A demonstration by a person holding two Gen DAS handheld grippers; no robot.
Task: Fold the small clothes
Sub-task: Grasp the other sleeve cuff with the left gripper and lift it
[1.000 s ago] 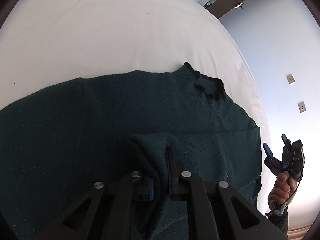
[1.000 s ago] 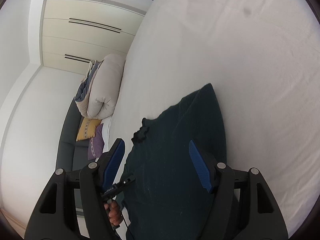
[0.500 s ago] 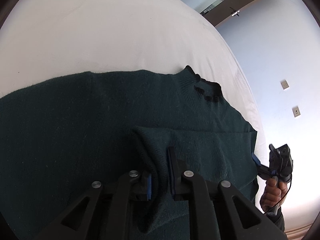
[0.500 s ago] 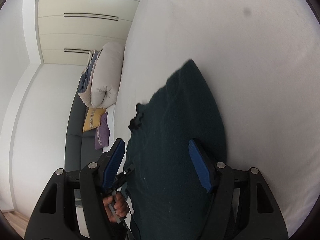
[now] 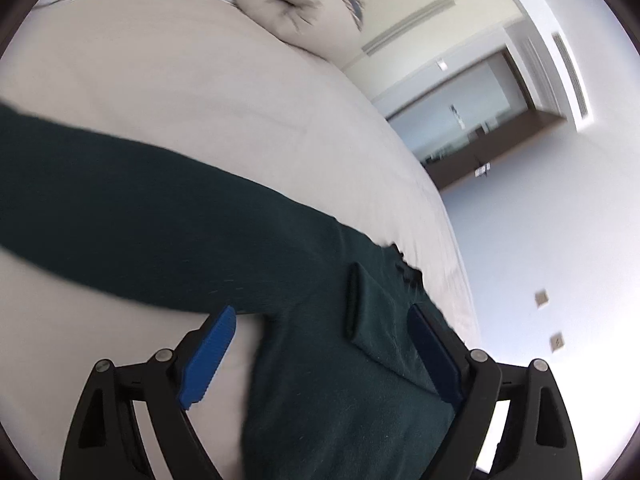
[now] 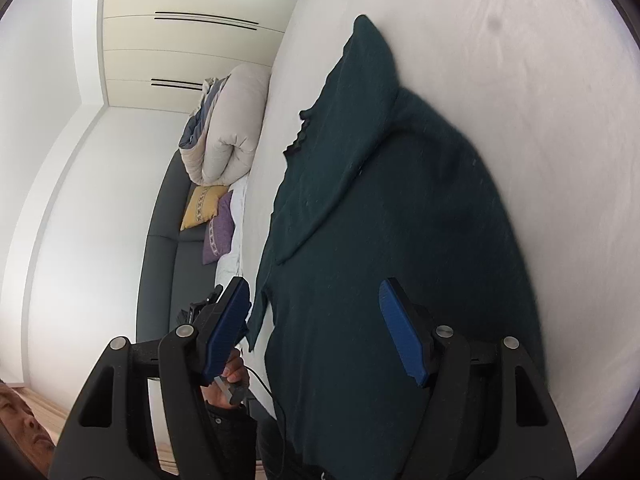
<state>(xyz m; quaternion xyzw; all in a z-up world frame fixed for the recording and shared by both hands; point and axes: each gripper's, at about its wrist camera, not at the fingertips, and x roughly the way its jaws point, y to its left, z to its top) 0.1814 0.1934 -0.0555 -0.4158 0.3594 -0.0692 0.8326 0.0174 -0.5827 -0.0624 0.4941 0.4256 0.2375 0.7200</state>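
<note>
From the left wrist view, the left tool (image 5: 320, 344) had let go: a second back its blue pads (image 5: 208, 354) were pinched on a fold of the dark green sweater (image 5: 160, 232), and now the jaws were swinging apart, nothing clamped between them, the knit simply lying beneath the gap. The picture was smeared with motion. The sleeve that had been carried across now lay doubled over the sweater's body as a folded cuff (image 5: 356, 300), and the other sleeve ran out long toward the left over the white bed (image 5: 224, 92). The collar (image 5: 406, 270) peeked just past the folded cuff, close to the bed's edge. A rolled duvet (image 5: 296, 4) sat at the far end of the bed. Over to the right wrist view: the right tool (image 6: 316, 332) hung with its jaws apart and empty above the lower part of the sweater (image 6: 400, 208), touching nothing that could be made out. The folded-in sleeve showed as a flap (image 6: 320, 184) across the chest, with the ragged collar (image 6: 300, 128) at the near edge. Beyond the left blue pad, the person's hand (image 6: 234, 380) gripped the other tool's handle. Pillows (image 6: 208, 216) and the duvet rested on a grey sofa (image 6: 160, 264) behind. So one sleeve looked folded and released; the outstretched sleeve seemed the likely next job, then the body fold.
</note>
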